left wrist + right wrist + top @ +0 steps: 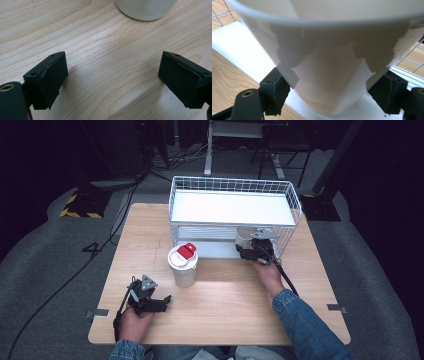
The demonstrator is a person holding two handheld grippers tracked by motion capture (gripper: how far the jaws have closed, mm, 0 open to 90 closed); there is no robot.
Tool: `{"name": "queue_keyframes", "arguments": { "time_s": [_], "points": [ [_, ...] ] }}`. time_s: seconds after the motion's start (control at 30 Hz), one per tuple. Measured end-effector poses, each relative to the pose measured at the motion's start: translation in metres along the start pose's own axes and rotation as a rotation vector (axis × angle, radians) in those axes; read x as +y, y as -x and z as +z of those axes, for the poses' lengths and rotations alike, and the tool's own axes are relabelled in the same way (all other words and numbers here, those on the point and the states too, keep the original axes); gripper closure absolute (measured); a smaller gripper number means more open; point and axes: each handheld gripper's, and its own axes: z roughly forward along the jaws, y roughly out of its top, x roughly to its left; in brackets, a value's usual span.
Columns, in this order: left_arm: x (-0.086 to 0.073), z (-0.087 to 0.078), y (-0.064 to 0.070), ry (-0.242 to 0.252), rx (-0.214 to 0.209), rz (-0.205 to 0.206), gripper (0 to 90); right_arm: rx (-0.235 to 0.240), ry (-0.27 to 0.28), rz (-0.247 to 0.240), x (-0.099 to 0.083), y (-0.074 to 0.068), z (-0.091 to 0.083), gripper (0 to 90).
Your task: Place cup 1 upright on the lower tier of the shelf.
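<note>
- The wooden table [220, 315] carries everything here; my forearms come in over its near edge, the right one in a denim sleeve [305, 325].
- A white wire rack [232, 207] stands at the far middle of the table, with a flat white top shelf and a lower shelf [234, 47] open toward me.
- A white tumbler [182, 266] with a red flip cap on its lid stands upright on the bare wood just in front of the rack's left end, between my two hands but closer to the left one.
- A plain white cup [332, 57] sits upright on the rack's lower shelf, at its right end, rim up; its wall carries a ragged, torn-looking outer layer.
- My right gripper [332, 93] reaches into that lower shelf, its jaws one on each side of the cup's lower wall and pressed against it, so the cup is pinched while its base rests on the shelf.
- My left gripper [112, 81] hangs low over the near left of the table, jaws spread wide with only wood grain between them; the tumbler's base stands just beyond their tips.
</note>
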Motion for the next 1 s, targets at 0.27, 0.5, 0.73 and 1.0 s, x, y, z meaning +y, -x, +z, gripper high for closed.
{"name": "queue_keyframes", "arguments": {
  "time_s": [0.27,0.5,0.73,1.0],
  "points": [
    [0.0,0.0,0.0,0.0,0.0,0.0,9.4,0.002,-0.008,-0.007,-0.003,0.0,0.007,23.9],
    [0.0,0.0,0.0,0.001,0.0,0.001,9.4,0.014,-0.024,0.035,-0.007,0.007,0.014,23.8],
    [0.0,0.0,0.0,0.0,0.0,0.0,9.4,0.019,-0.034,0.072,-0.01,0.012,0.016,23.7],
    [0.0,0.0,0.0,0.0,0.0,0.0,9.4,0.023,-0.053,0.078,-0.013,0.013,0.02,23.6]
  ]
}}
